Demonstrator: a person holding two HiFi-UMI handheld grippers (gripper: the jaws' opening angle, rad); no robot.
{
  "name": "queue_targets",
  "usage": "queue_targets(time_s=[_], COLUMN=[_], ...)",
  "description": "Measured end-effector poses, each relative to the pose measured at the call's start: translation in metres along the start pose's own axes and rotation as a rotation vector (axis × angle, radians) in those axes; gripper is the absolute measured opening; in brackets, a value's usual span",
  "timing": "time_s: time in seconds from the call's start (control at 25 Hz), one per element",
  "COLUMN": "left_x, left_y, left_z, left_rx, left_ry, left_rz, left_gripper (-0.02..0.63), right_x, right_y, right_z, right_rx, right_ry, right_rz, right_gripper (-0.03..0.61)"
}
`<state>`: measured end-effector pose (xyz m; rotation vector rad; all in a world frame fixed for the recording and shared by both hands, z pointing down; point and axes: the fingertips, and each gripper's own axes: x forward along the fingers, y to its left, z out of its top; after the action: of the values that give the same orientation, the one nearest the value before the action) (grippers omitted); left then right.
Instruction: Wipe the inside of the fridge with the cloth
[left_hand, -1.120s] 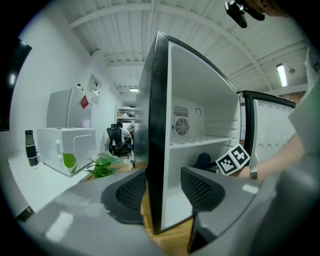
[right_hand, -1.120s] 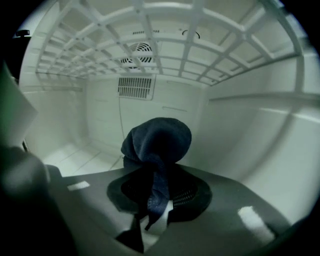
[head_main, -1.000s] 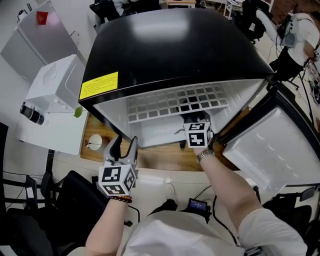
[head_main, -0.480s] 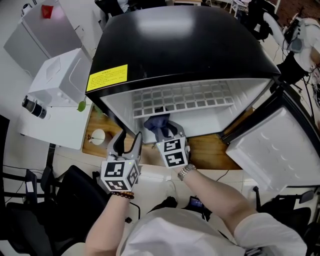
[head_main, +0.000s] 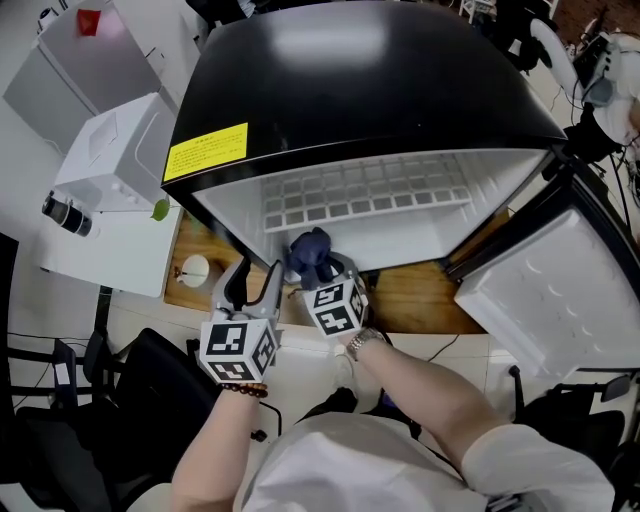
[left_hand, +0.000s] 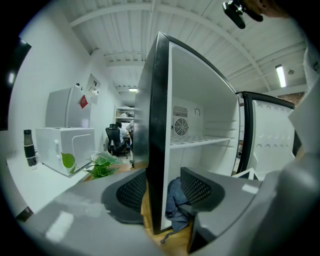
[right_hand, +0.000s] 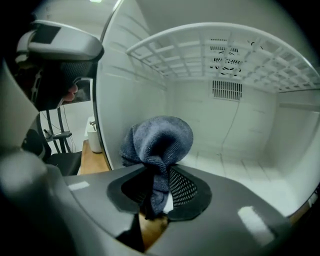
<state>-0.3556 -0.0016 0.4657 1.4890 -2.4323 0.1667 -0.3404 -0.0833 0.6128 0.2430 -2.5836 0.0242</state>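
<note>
The black mini fridge (head_main: 370, 90) stands open, its door (head_main: 550, 300) swung out to the right. The inside is white, with a wire shelf (head_main: 365, 195) across it. My right gripper (head_main: 322, 275) is shut on a bunched blue cloth (head_main: 308, 252) at the front left corner of the lower compartment. In the right gripper view the cloth (right_hand: 159, 142) bulges out above the right gripper (right_hand: 159, 187), close to the fridge's left inner wall (right_hand: 130, 100). My left gripper (head_main: 250, 280) hangs open just outside that corner, nothing between its jaws. In the left gripper view the left gripper (left_hand: 162, 187) faces the fridge's front edge.
A white appliance (head_main: 110, 170) and a dark bottle (head_main: 65, 215) sit on a white stand at the left. A white cup (head_main: 193, 270) stands on the wooden board beside the fridge. A leafy plant (left_hand: 100, 167) and office chairs lie further left. Cables run across the floor below.
My right gripper has carried the cloth from the middle of the lower compartment leftward and out to the front left corner. The left gripper has stayed put.
</note>
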Motion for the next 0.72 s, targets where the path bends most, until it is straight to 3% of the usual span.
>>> queue_targets(time_s=[0.72], left_x=[-0.009], left_y=[-0.003], left_z=[-0.016], left_rx=[0.004], left_ry=[0.036], left_rz=[0.005], left_gripper=[0.199], right_x=[-0.044], right_y=[-0.098], right_z=[-0.035], right_rx=[0.059], right_ry=[0.031], right_rz=[-0.171], right_gripper=[0.092])
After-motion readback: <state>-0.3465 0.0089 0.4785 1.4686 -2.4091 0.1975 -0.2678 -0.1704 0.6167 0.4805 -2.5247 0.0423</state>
